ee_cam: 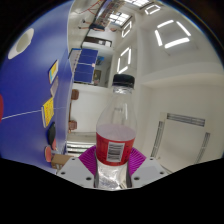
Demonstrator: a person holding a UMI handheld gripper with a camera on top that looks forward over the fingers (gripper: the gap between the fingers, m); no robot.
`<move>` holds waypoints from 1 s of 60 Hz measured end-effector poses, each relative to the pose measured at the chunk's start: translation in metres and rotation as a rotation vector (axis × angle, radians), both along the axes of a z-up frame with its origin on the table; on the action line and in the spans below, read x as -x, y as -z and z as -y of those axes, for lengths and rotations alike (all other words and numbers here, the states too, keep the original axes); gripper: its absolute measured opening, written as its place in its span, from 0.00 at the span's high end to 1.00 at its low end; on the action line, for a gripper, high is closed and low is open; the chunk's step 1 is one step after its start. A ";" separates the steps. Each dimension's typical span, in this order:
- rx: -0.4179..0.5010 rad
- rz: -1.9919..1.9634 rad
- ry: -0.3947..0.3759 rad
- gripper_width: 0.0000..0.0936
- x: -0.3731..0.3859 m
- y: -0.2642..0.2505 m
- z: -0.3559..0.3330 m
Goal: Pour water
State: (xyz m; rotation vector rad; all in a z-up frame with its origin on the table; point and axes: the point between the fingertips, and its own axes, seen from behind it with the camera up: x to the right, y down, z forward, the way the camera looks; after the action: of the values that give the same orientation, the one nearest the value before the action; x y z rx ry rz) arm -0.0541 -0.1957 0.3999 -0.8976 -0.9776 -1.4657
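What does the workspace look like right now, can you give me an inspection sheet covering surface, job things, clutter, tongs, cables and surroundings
Surface: nothing seen; no tabletop shows in the gripper view.
Job's things: clear plastic bottle with a black cap and red label, held up off any support and tilted slightly; no receiving cup or vessel seen.
Clutter: nothing seen.
Tongs: tongs shut on the bottle, both purple pads pressed against its lower body at the label.
Cables: nothing seen.
Surroundings: blue wall with yellow panels beside the bottle, white ceiling with lit light panels above, a window at the far end of the room.
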 end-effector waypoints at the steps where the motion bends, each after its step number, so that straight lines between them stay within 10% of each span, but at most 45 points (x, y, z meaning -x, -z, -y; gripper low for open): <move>1: 0.020 0.045 -0.012 0.61 0.014 0.002 -0.002; 30: 0.267 0.776 -0.115 0.61 0.188 0.160 -0.035; 42: 0.239 0.565 -0.119 0.61 0.181 0.108 -0.031; 60: 0.166 -0.868 -0.259 0.61 0.085 -0.032 -0.005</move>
State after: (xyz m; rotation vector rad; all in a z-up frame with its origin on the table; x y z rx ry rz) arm -0.1393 -0.1902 0.4317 -1.3110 -0.5252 -0.6519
